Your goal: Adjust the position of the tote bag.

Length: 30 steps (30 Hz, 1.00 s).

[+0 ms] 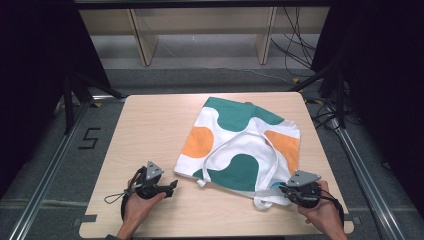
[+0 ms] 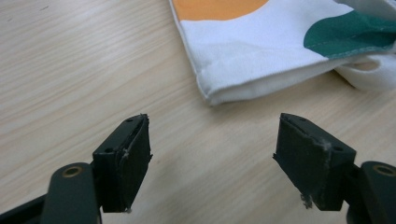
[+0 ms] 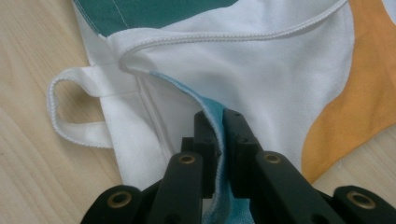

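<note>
A white tote bag [image 1: 240,145] with green and orange blobs lies flat on the wooden table [image 1: 150,125], handles folded over it. My right gripper [image 3: 218,122] is shut on the bag's near right rim, a light-blue fabric edge [image 3: 212,109] pinched between the jaws; in the high view the right gripper [image 1: 284,190] sits at the bag's front right corner. A white handle loop [image 3: 77,112] lies left of the jaws. My left gripper [image 2: 212,142] stands open on bare wood, just short of the bag's near left corner [image 2: 210,95]; seen from above, the left gripper [image 1: 172,187] rests beside that corner.
The table's front edge [image 1: 215,232] runs close under both hands. Bare wood spreads left of the bag. Beyond the far edge stand wooden shelf legs [image 1: 142,45] and loose cables [image 1: 295,45] on the floor.
</note>
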Available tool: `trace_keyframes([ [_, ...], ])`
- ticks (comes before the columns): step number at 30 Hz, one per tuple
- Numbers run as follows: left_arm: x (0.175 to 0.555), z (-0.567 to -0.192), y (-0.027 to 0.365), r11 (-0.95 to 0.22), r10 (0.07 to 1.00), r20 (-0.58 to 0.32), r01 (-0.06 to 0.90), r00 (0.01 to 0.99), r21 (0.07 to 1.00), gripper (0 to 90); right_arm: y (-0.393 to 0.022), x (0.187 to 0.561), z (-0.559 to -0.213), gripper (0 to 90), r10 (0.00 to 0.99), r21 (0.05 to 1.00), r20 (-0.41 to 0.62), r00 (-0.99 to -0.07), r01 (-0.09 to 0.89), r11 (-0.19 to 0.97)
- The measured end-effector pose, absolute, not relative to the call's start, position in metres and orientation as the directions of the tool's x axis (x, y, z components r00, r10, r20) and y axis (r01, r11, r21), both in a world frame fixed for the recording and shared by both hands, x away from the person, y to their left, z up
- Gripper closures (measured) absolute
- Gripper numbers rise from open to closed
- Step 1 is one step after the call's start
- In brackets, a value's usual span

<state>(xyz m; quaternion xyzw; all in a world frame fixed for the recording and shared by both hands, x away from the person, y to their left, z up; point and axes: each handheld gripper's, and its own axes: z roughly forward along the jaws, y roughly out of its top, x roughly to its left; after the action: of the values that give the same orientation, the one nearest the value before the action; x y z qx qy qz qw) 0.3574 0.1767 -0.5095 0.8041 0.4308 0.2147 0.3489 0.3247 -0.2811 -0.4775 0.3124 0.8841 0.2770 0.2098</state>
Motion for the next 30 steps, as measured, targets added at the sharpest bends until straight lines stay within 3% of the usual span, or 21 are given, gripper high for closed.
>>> trace_keyframes([
  [6, 0.375, -0.517, 0.161, -0.374, 0.844, 0.030, 0.549, 0.535, 0.747, 27.5, -0.282, 0.326, -0.479, 82.9, 0.671, 0.619, -0.195, -0.716, 0.441, 0.650],
  [12, 0.385, -0.519, 0.153, -0.407, 0.841, 0.069, 0.542, 0.537, 0.735, 27.2, -0.283, 0.327, -0.480, 78.7, 0.684, 0.620, -0.175, -0.708, 0.460, 0.635],
  [16, 0.388, -0.517, 0.148, -0.413, 0.833, 0.087, 0.510, 0.547, 0.754, 31.2, -0.283, 0.328, -0.482, 75.1, 0.696, 0.624, -0.169, -0.698, 0.471, 0.624],
  [18, 0.391, -0.516, 0.141, -0.463, 0.809, 0.141, 0.471, 0.570, 0.751, 36.3, -0.284, 0.329, -0.482, 71.9, 0.697, 0.623, -0.170, -0.696, 0.473, 0.623],
  [22, 0.395, -0.517, 0.137, -0.473, 0.805, 0.154, 0.465, 0.573, 0.748, 37.3, -0.283, 0.330, -0.485, 68.8, 0.710, 0.621, -0.161, -0.685, 0.489, 0.612],
  [25, 0.398, -0.517, 0.141, -0.474, 0.797, 0.149, 0.453, 0.586, 0.755, 51.2, -0.284, 0.331, -0.485, 68.0, 0.713, 0.624, -0.160, -0.683, 0.489, 0.609],
  [30, 0.394, -0.513, 0.137, -0.502, 0.783, 0.177, 0.436, 0.597, 0.747, 52.5, -0.283, 0.331, -0.486, 67.3, 0.715, 0.623, -0.173, -0.677, 0.487, 0.612],
])
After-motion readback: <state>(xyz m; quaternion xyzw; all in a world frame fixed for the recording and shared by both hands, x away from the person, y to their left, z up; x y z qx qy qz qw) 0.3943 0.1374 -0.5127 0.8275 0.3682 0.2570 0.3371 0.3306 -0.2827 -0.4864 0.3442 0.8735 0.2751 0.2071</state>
